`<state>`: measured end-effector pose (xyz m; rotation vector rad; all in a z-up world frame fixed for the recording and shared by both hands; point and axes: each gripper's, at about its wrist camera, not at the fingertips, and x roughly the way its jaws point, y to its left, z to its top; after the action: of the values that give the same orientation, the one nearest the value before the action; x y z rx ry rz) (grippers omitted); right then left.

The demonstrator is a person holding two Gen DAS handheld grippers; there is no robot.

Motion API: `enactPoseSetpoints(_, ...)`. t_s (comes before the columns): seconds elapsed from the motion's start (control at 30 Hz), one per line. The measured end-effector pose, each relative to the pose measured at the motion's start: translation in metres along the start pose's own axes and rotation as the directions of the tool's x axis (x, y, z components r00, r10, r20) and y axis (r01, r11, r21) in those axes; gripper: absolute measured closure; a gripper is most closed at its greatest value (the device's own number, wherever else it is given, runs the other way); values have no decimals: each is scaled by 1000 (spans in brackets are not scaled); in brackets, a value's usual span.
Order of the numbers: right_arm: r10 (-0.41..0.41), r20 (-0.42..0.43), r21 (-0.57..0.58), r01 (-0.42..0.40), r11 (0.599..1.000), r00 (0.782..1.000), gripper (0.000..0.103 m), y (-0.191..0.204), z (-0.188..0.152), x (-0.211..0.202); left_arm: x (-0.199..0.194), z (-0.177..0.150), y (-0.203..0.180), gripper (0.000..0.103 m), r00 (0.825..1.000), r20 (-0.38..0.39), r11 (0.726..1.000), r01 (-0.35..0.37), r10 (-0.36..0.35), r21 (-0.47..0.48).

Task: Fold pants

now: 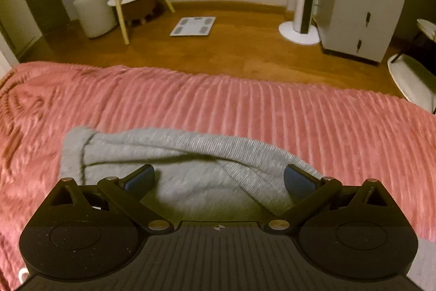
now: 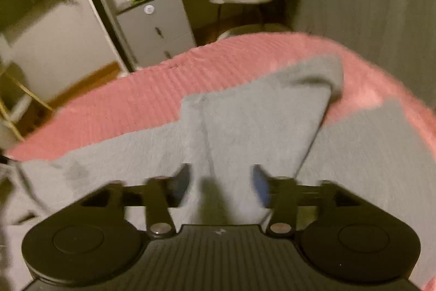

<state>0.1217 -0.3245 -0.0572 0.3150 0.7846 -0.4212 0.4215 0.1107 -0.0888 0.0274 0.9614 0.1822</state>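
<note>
Left gripper (image 1: 219, 179) spread wide above grey pants (image 1: 190, 154) on bed (image 1: 245, 105); right gripper (image 2: 220, 182) half-spread around a fabric ridge, apparently for grasping.

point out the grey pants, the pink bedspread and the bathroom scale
grey pants (image 1: 190, 182): left wrist view, flat fabric.
pink bedspread (image 1: 272, 111): left wrist view, bare ribbed stretch.
bathroom scale (image 1: 193, 26): left wrist view, its top.
</note>
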Motion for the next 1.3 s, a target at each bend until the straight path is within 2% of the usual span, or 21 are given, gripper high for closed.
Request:
enactPoseSetpoints(0.07, 10, -30, -26, -11, 1000, 999, 40, 13, 10, 14, 4, 5, 1, 0, 1000, -24, 1000, 9, -9, -9)
enactPoseSetpoints(0.1, 26, -56, -21, -28, 999, 998, 33, 18, 14, 20, 1, 7, 4, 0, 1000, -16, 1000, 23, -23, -20)
enactPoseSetpoints(0.13, 38, -71, -25, -40, 999, 997, 22, 25, 17, 24, -4, 7, 8, 0, 999, 9, 998, 41, -41, -37)
enactPoseSetpoints(0.17, 38, -76, -40, -41, 998, 996, 18, 30, 19, 28, -9, 7, 10, 0, 998, 31, 998, 47, -46, -42)
enactPoseSetpoints(0.23, -20, -75, -104, 13, 995, 997, 17, 42, 18, 40, -12, 7, 8, 0, 998, 56, 999, 31, -29, -27)
enactPoseSetpoints(0.3, -86, -90, -134, 73, 988, 992, 17, 45, 16, 53, -4, 9, 2, 0, 1000, 23, 1000, 7, -8, 13)
enactPoseSetpoints(0.37, -84, -111, -105, 72, 992, 990, 27, 40, 13, 63, 5, 9, -1, 0, 1000, -13, 1000, -1, 1, 31)
enactPoseSetpoints(0.4, -74, -103, -91, 65, 994, 992, 43, 37, 13, 62, 6, 8, -2, 0, 1000, -5, 999, 13, -13, 30)
enactPoseSetpoints(0.43, -79, -95, -86, 71, 994, 992, 63, 34, 13, 60, 7, 7, -2, 1, 1000, 3, 999, 21, -21, 33)
enactPoseSetpoints(0.47, -83, -88, -78, 77, 994, 993, 72, 30, 14, 58, 10, 6, -4, 12, 1000, 5, 999, 13, -14, 44)
enactPoseSetpoints(0.53, -46, -93, -31, 43, 999, 995, 89, 18, 17, 57, 14, 5, -9, 16, 1000, 2, 998, -17, 17, 67)
enactPoseSetpoints(0.57, -34, -99, -8, 33, 999, 995, 92, 12, 18, 57, 14, 5, -11, 18, 1000, 12, 997, -22, 21, 73)
enactPoseSetpoints(0.63, 3, -100, 40, 1, 999, 995, 94, 2, 18, 54, 12, 3, -14, 25, 999, 30, 995, -32, 30, 90)
enactPoseSetpoints(0.67, 11, -100, 61, -5, 998, 995, 94, -1, 19, 54, 10, 3, -15, 36, 998, 42, 994, -41, 37, 104)
enactPoseSetpoints(0.7, 18, -98, 81, -10, 997, 995, 94, -3, 18, 53, 7, 1, -16, 41, 998, 55, 992, -45, 39, 116)
enactPoseSetpoints(0.77, 21, -93, 92, -13, 996, 995, 95, -2, 18, 52, -3, 0, -12, 69, 997, 70, 992, -21, 12, 127)
enactPoseSetpoints(0.87, 46, -69, 119, -38, 992, 997, 96, -7, 23, 40, -30, -1, 4, 87, 995, 90, 995, 25, -33, 94)
enactPoseSetpoints(0.97, 58, -9, 163, -56, 985, 998, 96, -27, 31, 8, -66, -7, 28, 88, 988, 131, 995, 77, -84, 56)
enactPoseSetpoints(1.1, 55, 88, 263, -76, 962, 995, 96, -71, 36, -48, -129, -28, 62, 90, 967, 205, 989, 148, -150, 22)
enactPoseSetpoints(1.23, 63, 176, 378, -127, 917, 982, 96, -125, 19, -110, -198, -73, 85, 90, 942, 266, 976, 219, -207, -16)
enactPoseSetpoints(1.3, 37, 202, 406, -119, 906, 979, 96, -146, -1, -134, -217, -105, 89, 90, 946, 255, 976, 215, -201, -27)
